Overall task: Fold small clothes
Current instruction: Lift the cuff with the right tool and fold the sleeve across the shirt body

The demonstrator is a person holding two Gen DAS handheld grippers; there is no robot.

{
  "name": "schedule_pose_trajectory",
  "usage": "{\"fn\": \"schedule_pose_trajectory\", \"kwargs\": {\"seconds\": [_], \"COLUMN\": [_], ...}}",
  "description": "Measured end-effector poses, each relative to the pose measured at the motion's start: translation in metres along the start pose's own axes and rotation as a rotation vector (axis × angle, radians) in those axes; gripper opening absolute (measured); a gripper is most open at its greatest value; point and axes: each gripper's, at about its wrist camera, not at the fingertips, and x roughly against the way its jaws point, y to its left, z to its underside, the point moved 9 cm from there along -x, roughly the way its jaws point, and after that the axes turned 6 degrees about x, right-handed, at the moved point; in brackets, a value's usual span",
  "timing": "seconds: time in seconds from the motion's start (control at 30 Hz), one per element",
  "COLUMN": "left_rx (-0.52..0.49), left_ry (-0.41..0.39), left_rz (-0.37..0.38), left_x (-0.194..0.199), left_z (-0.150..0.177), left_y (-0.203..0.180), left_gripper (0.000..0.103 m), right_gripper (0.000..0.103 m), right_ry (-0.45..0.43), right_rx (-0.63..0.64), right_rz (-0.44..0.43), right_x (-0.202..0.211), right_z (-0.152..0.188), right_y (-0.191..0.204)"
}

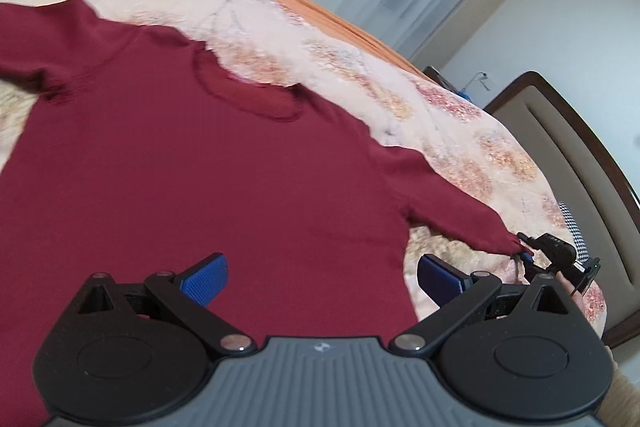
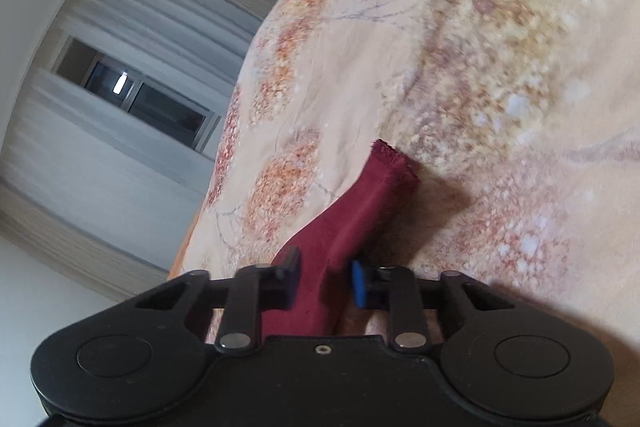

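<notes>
Maroon sweater [image 1: 192,163] lies spread flat, front up, on the floral bedspread [image 1: 360,67], neckline toward the far edge and sleeves stretched out to both sides. Left hand-held gripper [image 1: 320,277] hovers over the lower body of the garment with its blue pads [image 1: 206,277] spread wide, gripping nothing. Right hand-held gripper [image 2: 325,281] sits narrowed around the sleeve [image 2: 360,211], cuff pointing away across the bed, though real pad contact is hard to confirm.
</notes>
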Motion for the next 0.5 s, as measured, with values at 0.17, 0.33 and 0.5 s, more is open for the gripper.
{"fn": "schedule_pose_trajectory", "kwargs": {"seconds": [0.17, 0.33, 0.5], "left_rx": [-0.012, 0.018, 0.166], "left_ry": [0.019, 0.039, 0.074], "left_rz": [0.031, 0.048, 0.122], "left_x": [-0.014, -0.028, -0.047], "left_z": [-0.003, -0.007, -0.021], "left_y": [-0.01, -0.003, 0.018], "left_gripper": [0.103, 0.103, 0.103], "right_gripper": [0.008, 0.008, 0.008], "right_ry": [-0.001, 0.121, 0.264], "right_rx": [0.188, 0.518, 0.844], "right_rz": [-0.03, -0.165, -0.251], "right_x": [0.007, 0.01, 0.005], "right_z": [0.004, 0.078, 0.203], "right_y": [0.054, 0.163, 0.247]}}
